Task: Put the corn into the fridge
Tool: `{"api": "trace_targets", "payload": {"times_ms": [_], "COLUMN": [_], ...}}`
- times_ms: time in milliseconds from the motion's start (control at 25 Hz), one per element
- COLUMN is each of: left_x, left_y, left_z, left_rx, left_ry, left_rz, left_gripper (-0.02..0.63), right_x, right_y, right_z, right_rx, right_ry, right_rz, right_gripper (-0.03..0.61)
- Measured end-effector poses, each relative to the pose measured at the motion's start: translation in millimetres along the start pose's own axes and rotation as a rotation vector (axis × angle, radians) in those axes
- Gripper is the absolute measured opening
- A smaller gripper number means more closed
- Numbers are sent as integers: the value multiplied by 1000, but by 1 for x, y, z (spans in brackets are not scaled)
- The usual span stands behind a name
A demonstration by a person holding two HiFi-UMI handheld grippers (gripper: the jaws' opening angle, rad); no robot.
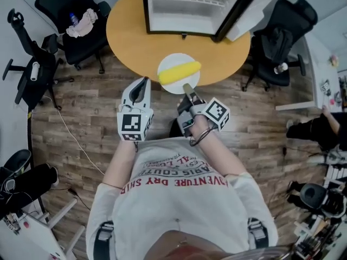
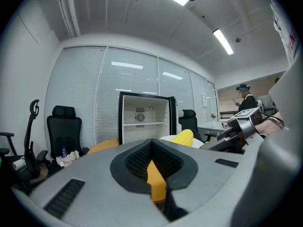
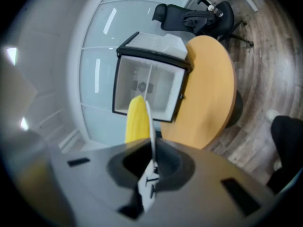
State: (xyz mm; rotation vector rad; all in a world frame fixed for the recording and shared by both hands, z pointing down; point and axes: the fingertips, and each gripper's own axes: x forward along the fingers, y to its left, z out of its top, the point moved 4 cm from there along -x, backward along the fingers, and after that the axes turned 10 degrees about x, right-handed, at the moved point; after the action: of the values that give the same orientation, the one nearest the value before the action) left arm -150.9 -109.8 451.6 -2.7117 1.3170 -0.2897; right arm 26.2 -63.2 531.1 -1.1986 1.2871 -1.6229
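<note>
Right gripper [image 1: 187,89] is clamped on the rim of the white plate [image 1: 172,62]. The yellow corn [image 1: 179,72] lies on that plate (seen at the near edge of the round desk [image 1: 124,28]). Left gripper [image 1: 142,84] is squeezed together with nothing in it. The open fridge [image 1: 190,7] stands on the desk.

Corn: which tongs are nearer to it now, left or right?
Right. The right tongs clamp the rim of the white plate carrying the corn; the left tongs sit off the plate's left edge, touching nothing.
</note>
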Motion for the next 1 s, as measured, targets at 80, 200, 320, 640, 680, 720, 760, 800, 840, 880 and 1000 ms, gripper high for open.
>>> {"api": "trace_targets", "payload": {"times_ms": [80,200,320,640,680,720,760,800,840,880,1000], "left_x": [21,56,90,174,182,191,198,205,211,217,233], "left_y": [2,2,-5,-19,-21,-22,-22,-22,-21,-19,-12], "left_z": [4,15,24,41,42,43,44,45,45,45,46], "left_rx": [3,-4,-9,-31,-41,-48,-50,-46,-40,-35,-27], "left_ry": [5,1,8,-15,-22,-27,-28,-24,-20,-17,-13], "left_rz": [32,77,107,150,150,150,149,149,149,149,144], "left_gripper": [28,28,28,28,28,28,28,28,28,28,28], "right_x": [16,38,56,98,102,106,111,116,120,125,138], "right_y": [5,17,29,51,52,53,54,54,55,56,59], "right_z": [19,52,88,172,181,189,196,202,207,210,219], "right_rx": [-3,-11,-21,-41,-40,-38,-36,-33,-30,-27,-16], "right_ry": [32,71,97,131,132,132,130,128,125,124,118], "right_rz": [2,9,10,22,21,20,19,17,16,16,22], "right_gripper": [35,34,35,35,35,34,35,35,35,35,35]}}
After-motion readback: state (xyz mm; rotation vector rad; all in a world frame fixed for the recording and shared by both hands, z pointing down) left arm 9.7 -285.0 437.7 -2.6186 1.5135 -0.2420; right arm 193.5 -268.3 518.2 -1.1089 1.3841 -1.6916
